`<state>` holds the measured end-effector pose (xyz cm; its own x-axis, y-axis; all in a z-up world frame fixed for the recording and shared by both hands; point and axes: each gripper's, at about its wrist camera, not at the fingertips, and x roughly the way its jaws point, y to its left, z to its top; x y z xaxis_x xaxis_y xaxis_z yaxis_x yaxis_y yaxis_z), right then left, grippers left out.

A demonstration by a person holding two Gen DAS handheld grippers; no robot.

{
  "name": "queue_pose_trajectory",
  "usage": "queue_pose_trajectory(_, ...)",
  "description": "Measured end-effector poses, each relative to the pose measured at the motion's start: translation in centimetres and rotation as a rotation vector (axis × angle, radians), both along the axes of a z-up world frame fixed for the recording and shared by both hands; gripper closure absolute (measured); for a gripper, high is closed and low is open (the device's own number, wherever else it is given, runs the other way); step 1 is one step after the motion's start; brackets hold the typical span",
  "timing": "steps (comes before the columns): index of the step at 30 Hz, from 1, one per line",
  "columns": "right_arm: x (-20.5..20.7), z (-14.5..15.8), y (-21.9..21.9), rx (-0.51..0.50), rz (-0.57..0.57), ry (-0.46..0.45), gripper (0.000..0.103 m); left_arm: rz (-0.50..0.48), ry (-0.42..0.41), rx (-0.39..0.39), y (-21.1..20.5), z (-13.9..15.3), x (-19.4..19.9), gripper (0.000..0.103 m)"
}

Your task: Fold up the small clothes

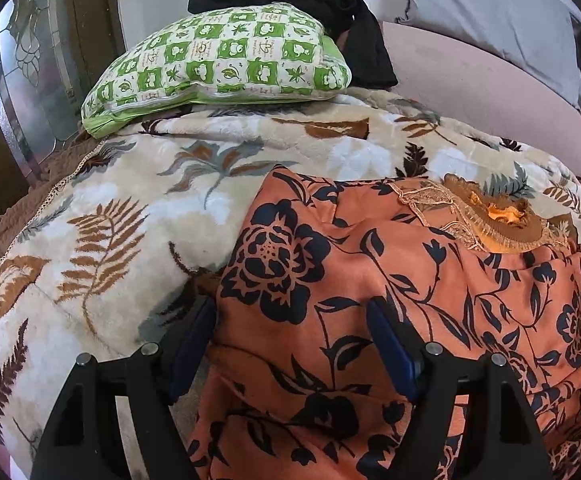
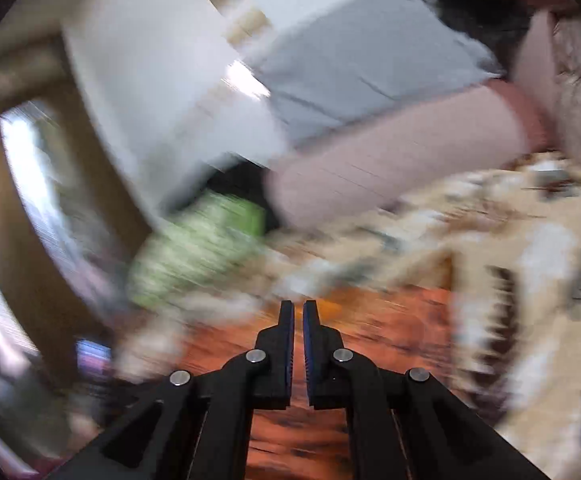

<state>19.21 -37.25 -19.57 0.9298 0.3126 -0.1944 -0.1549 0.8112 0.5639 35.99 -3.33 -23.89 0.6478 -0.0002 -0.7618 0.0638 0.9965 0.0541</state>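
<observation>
An orange garment with a dark floral print lies on a cream leaf-patterned blanket; its embroidered neckline points away, to the right. My left gripper is open, its jaws wide apart over the garment's near left edge, with cloth between them. In the blurred right wrist view, my right gripper has its jaws nearly together with a thin gap and nothing seen between them, above the orange garment.
A green checked pillow lies at the far side with a black cloth behind it. A pink bolster and a grey pillow are at the far right. A glass door stands on the left.
</observation>
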Motion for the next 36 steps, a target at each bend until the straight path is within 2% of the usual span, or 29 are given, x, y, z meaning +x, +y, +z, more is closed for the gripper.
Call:
queue_pose_trajectory(1,-0.5,-0.2,-0.3,0.056,0.038,-0.086,0.087,-0.001,0.0,-0.003,0.0,0.1,0.0,0.025)
queue_pose_trajectory(2,-0.6,-0.6,-0.4,0.074,0.045,-0.096,0.049,-0.002,-0.001,-0.006,0.0,0.1,-0.1,0.025)
queue_pose_trajectory(3,-0.2,-0.8,-0.3,0.047,0.018,-0.012,0.024,-0.004,-0.001,-0.011,0.1,0.2,-0.1,0.025)
queue_pose_trajectory(4,0.5,-1.0,-0.2,0.026,0.001,0.105,0.016,-0.007,-0.003,-0.018,0.1,0.4,-0.2,0.025)
queue_pose_trajectory(5,0.5,-1.0,-0.3,0.053,0.022,0.108,0.016,-0.01,-0.004,-0.026,0.2,0.5,-0.3,0.025)
queue_pose_trajectory(6,-0.2,-0.5,-0.6,0.13,0.055,0.056,0.016,-0.012,-0.006,-0.033,0.2,0.7,-0.4,0.025)
queue_pose_trajectory(7,-1.3,0.1,-1.0,0.217,0.039,-0.019,0.015,-0.015,-0.008,-0.042,0.2,0.8,-0.5,0.025)
queue_pose_trajectory(8,-2.3,0.7,-1.3,0.277,0.011,-0.084,0.005,-0.019,-0.011,-0.051,0.3,1.0,-0.6,0.025)
queue_pose_trajectory(9,-3.3,1.5,-1.5,0.315,-0.013,-0.144,0.0,-0.022,-0.013,-0.058,0.4,1.2,-0.7,0.025)
queue_pose_trajectory(10,-3.7,2.2,-1.5,0.3,-0.006,-0.16,0.0,-0.026,-0.016,-0.061,0.4,1.4,-0.8,0.025)
queue_pose_trajectory(11,-3.6,2.8,-1.1,0.246,0.003,-0.13,0.0,-0.029,-0.023,-0.063,0.6,1.7,-1.0,0.025)
queue_pose_trajectory(13,-2.8,2.9,-0.5,0.117,-0.017,0.039,0.0,-0.029,-0.037,-0.067,1.2,2.2,-1.5,0.025)
queue_pose_trajectory(14,-2.4,2.3,-0.3,0.099,-0.014,0.101,0.0,-0.027,-0.037,-0.07,1.6,2.3,-1.6,0.025)
queue_pose_trajectory(15,-1.7,1.4,-0.3,0.091,-0.008,0.195,0.0,-0.027,-0.027,-0.075,2.0,2.3,-1.6,0.025)
queue_pose_trajectory(17,-0.4,-1.4,-0.7,0.138,-0.039,0.362,0.0,-0.019,-0.007,-0.081,2.8,2.0,-1.5,0.025)
queue_pose_trajectory(20,0.9,-5.2,-2.2,0.225,-0.098,0.5,0.0,0.004,0.028,-0.089,3.9,1.4,-1.3,0.025)
queue_pose_trajectory(22,1.8,-7.7,-3.3,0.336,-0.097,0.54,0.0,0.009,0.042,-0.104,4.3,1.3,-1.2,0.025)
queue_pose_trajectory(23,1.6,-8.4,-3.6,0.361,-0.104,0.561,0.0,0.01,0.041,-0.108,4.4,1.3,-1.2,0.025)
queue_pose_trajectory(25,1.9,-9.0,-3.6,0.414,-0.081,0.545,0.0,0.007,0.036,-0.118,4.4,1.5,-1.2,0.025)
queue_pose_trajectory(27,2.3,-8.4,-2.8,0.362,-0.073,0.54,0.001,-0.003,0.034,-0.129,4.3,1.7,-1.2,0.025)
queue_pose_trajectory(31,4.3,-9.5,-1.8,0.322,-0.095,0.616,0.014,-0.038,0.031,-0.129,3.6,1.9,-1.3,0.025)
queue_pose_trajectory(32,4.6,-9.8,-1.7,0.311,-0.107,0.633,0.02,-0.041,0.032,-0.125,3.5,1.9,-1.3,0.025)
queue_pose_trajectory(33,4.6,-10.2,-1.7,0.305,-0.119,0.653,0.021,-0.041,0.032,-0.123,3.5,1.9,-1.3,0.025)
queue_pose_trajectory(36,5.1,-10.8,-1.4,0.305,-0.122,0.666,0.03,-0.037,0.036,-0.131,3.6,1.8,-1.2,0.025)
